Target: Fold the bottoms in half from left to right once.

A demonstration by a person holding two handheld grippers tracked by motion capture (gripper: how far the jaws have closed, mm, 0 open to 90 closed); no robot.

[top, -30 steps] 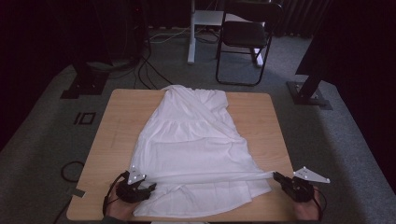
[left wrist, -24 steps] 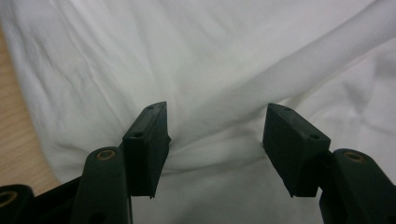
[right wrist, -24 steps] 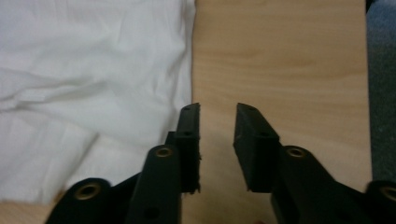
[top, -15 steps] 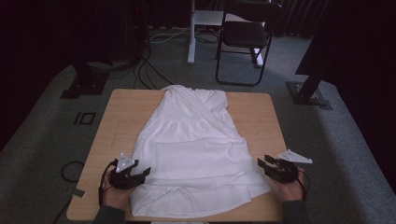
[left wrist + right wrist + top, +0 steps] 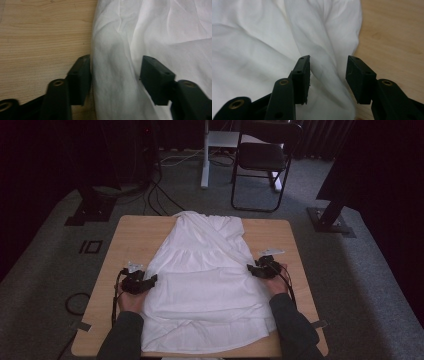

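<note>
The white dress (image 5: 202, 280) lies flat along the table (image 5: 120, 240), neck end far, hem near the person. At its left edge the left gripper (image 5: 150, 281) sits with jaws about half apart; they have just been closing a little, and a ridge of side fabric (image 5: 112, 75) stands between them, touching the left pad but not pinched. At the right edge the right gripper (image 5: 253, 270) has just been opening its jaws, and they straddle a fold (image 5: 324, 72) of the side seam without pressing it. The step looks like taking both sides at waist height for a fold. To do it well, each gripper should catch both layers at the very edge, at matching heights, and close fully before any lift, so the cloth rises evenly.
</note>
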